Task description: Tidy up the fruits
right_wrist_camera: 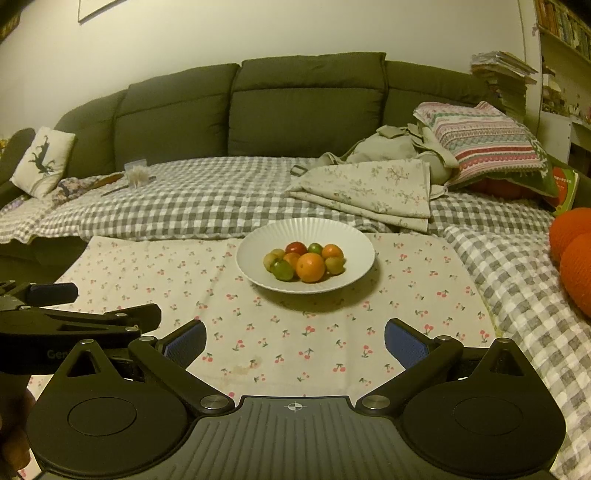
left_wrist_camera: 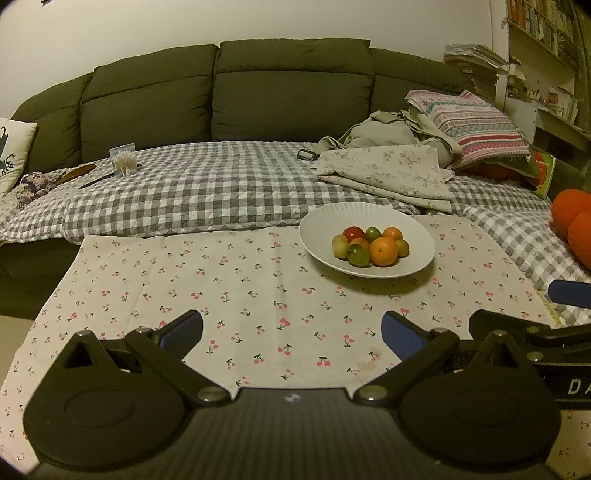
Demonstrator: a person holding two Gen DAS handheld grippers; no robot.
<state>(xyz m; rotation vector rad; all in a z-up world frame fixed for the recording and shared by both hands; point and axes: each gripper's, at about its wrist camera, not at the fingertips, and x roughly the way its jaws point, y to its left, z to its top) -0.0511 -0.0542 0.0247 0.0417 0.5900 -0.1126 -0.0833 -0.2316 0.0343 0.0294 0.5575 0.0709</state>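
With both the left gripper (left_wrist_camera: 291, 334) and the right gripper (right_wrist_camera: 295, 341) open and empty, well short of the plate (right_wrist_camera: 354, 242) on the desk, the fruits (right_wrist_camera: 304, 261) piled in the plate's middle could roll apart if a finger pushes one.

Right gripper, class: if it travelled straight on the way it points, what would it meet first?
Probably the white plate of fruit; the open right gripper has only bare cherry-print cloth before it, though depth is uncertain.

Home living room: green sofa (right_wrist_camera: 306, 110) across frame centre, checked blanket (right_wrist_camera: 207, 199) spread below, cushions (right_wrist_camera: 487, 144) at right, crowded bookshelves (left_wrist_camera: 543, 33) upper right corner.
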